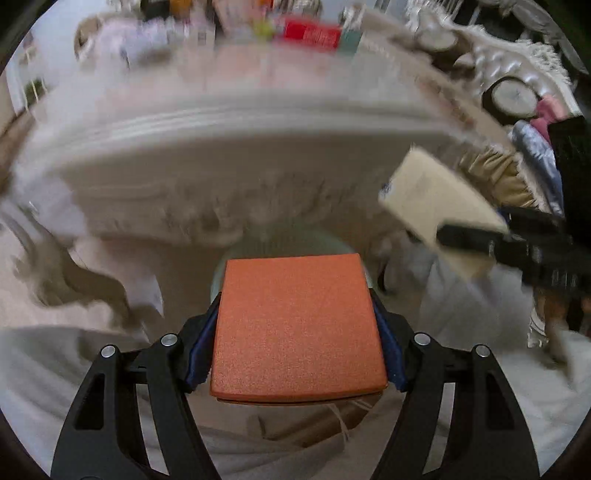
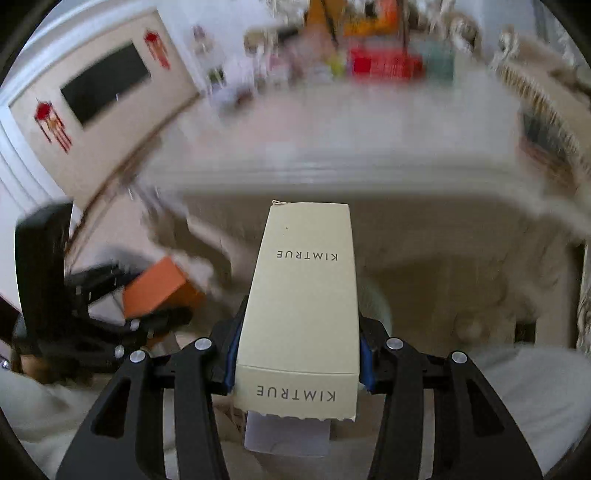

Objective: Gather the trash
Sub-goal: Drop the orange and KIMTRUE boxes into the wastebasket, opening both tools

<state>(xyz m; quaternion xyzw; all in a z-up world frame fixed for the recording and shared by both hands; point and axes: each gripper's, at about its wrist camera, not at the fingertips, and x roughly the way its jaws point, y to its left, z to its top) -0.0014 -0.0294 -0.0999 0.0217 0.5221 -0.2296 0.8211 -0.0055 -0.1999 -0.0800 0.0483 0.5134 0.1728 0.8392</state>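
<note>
In the left wrist view my left gripper (image 1: 297, 325) is shut on a flat orange box (image 1: 299, 328), its blue pads pressing both sides. A pale green round bin rim (image 1: 328, 238) peeks out just beyond the box. My right gripper (image 2: 297, 354) is shut on a tall cream carton printed KIMTRUE (image 2: 303, 295), which points forward along the fingers. The same cream carton (image 1: 436, 206) shows at the right of the left wrist view, held by the other black gripper. The orange box (image 2: 155, 288) appears at the left of the right wrist view.
A pale ornate table edge (image 1: 258, 125) runs across ahead, blurred, with a red box (image 1: 312, 33) and other items at its far side. A sofa with cushions (image 1: 491, 173) lies at the right. A cabinet holding a dark screen (image 2: 105, 83) stands at the left.
</note>
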